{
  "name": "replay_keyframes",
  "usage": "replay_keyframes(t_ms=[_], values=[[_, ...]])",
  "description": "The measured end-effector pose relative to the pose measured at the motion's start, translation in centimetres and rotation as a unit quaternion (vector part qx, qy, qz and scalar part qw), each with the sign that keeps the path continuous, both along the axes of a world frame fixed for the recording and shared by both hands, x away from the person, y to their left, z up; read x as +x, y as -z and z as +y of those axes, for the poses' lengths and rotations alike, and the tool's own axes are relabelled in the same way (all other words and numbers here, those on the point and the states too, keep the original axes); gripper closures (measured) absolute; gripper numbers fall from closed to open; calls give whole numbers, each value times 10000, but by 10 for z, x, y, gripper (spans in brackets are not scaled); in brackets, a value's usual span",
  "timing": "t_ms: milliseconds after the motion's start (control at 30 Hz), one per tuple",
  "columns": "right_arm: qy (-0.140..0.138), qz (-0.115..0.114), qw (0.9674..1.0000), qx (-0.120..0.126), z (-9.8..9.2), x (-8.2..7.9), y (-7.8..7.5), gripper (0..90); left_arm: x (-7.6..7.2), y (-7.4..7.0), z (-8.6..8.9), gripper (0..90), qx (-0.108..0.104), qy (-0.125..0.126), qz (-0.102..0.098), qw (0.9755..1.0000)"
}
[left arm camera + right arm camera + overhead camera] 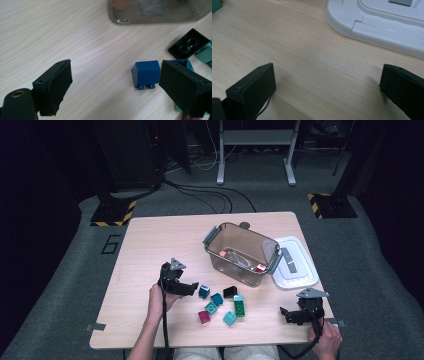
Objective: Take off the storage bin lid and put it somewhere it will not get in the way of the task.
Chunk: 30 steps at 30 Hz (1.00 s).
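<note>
Black pads of the left claw (112, 85) stand wide apart and empty, low over the worktop (62, 37). Just off its right-hand pad lies the dark blue brick (146, 73), tipped on its side with studs toward the camera, not yet centred between the pads. Beyond sit the clear bin (242, 252) and its white lid (295, 265). Farther away, the right claw (327, 85) rests open and empty. Dark room, grey carpet around.

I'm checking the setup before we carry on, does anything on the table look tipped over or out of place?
Yes. The dark blue brick by the left gripper lies on its side, studs pointing sideways. The black brick lies upside down, hollow underside up. The white lid is off the clear bin.
</note>
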State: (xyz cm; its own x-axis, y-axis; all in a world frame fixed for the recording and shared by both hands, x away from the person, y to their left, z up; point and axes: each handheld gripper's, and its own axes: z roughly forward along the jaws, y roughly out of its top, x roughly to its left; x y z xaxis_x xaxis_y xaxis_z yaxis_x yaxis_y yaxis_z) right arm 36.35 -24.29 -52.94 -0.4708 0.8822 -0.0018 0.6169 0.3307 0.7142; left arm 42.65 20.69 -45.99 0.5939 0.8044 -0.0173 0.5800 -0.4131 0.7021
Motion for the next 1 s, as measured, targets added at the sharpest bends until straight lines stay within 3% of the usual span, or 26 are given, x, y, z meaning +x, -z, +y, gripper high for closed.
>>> replay_keyframes(t_ms=[333,767,900,1000], values=[[-1,5,10000,-1,0,0,0,0,-4,18,-10,113,-129,77,129,9998],[-3,2,10000,-2,0,0,0,0,5,35,-32,76,-22,81,343,9994],[-2,2,10000,-3,0,0,0,0,4,37,-38,142,70,177,407,9990],[-2,4,10000,-2,0,0,0,0,4,39,-40,306,146,297,412,9986]])
